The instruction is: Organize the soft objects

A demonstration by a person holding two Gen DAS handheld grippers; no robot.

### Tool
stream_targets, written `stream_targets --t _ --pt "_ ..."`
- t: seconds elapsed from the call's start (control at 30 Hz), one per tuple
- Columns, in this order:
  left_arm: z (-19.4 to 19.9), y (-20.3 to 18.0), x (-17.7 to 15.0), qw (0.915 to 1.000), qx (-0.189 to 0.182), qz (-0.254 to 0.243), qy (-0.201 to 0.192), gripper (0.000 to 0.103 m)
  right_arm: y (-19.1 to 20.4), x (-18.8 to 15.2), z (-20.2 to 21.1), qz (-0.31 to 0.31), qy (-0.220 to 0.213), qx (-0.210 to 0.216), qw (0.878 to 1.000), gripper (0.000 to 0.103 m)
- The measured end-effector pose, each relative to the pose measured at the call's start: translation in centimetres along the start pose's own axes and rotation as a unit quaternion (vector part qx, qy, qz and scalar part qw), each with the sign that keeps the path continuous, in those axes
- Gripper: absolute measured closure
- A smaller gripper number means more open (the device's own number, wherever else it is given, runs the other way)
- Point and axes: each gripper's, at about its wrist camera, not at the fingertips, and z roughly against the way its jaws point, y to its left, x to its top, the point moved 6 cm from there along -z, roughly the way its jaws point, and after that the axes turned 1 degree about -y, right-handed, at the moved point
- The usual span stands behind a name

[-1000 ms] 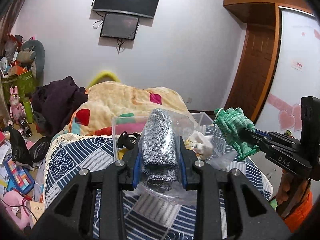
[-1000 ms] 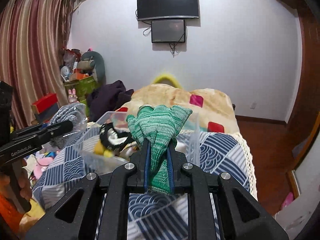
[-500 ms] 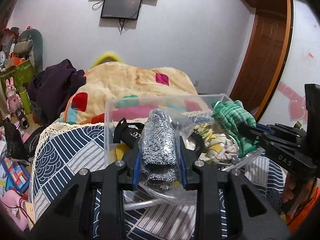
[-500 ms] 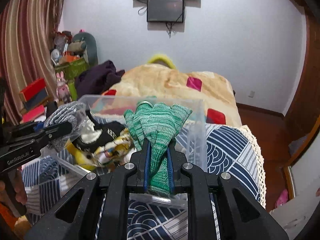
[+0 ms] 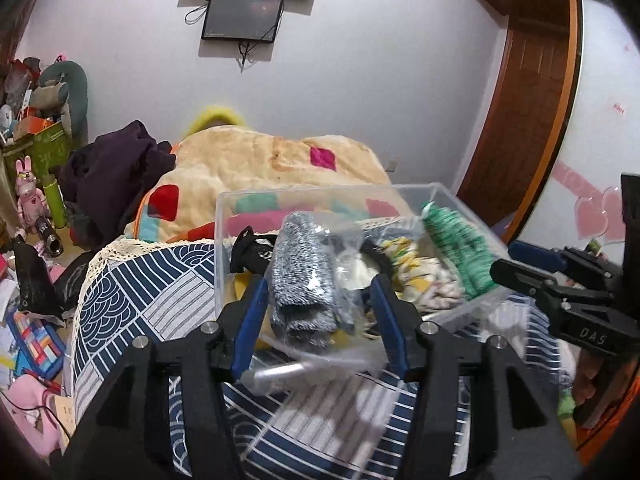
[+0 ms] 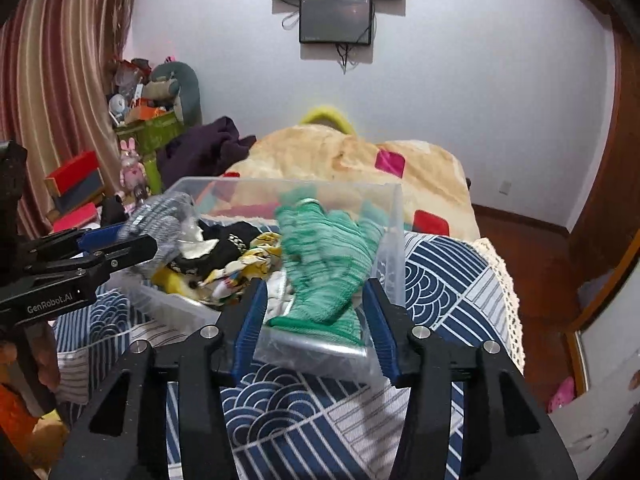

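Both grippers have opened, dropping gloves into clear bin [image 6: 394,216]

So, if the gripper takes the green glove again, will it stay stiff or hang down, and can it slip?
The green glove is knitted and lies crumpled over the rim of the clear box, so it would probably hang limp. It looks light for its size. The knit should grip the pads fairly well, so slipping seems unlikely, though a loose finger might snag on the rim.

Both grippers are black plastic with blue finger pads and silver screws. The left gripper [image 5: 316,320] carries white "GenRobot.AI" lettering; the right gripper [image 6: 314,320] carries "DAS". An orange sleeve [image 6: 16,420] shows.
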Motion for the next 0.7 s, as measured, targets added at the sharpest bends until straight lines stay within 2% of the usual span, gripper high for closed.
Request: stream_targets --t 0.2,0.3,0.4,0.5,0.57,0.63,0.7 --pt "4.3 -1.9 1.4 0.999 -0.025 -0.009 -0.037 0.05 0.7 1.4 3.9 -0.002 -0.045 0.015 0.999 0.056" --pt "7.4 -3.2 2.2 0.9971 -0.028 -0.024 -0.066 0.045 1.3 2.3 6.5 -0.001 -0.079 0.022 0.997 0.056" --pt "9.7 -4.0 2.8 0.9951 -0.029 -0.033 -0.089 0.042 1.8 3.0 8.8 -0.002 -0.113 0.027 0.993 0.047" --pt "12.2 -5.0 3.2 0.9924 -0.023 -0.048 -0.111 0.036 2.3 3.2 10.6 -0.004 -0.136 0.033 0.99 0.044" --pt "13.8 -5.7 3.2 0.9902 -0.019 -0.058 -0.126 0.029 2.6 3.2 11.7 -0.006 -0.151 0.036 0.988 0.035" --pt "15.0 -6.1 3.1 0.9884 -0.015 -0.062 -0.138 0.023 2.9 3.0 12.4 -0.008 -0.166 0.035 0.985 0.02" --pt "15.8 -6.3 2.9 0.9875 -0.011 -0.062 -0.145 0.014 3.2 2.7 12.6 -0.005 -0.172 0.029 0.985 0.019"
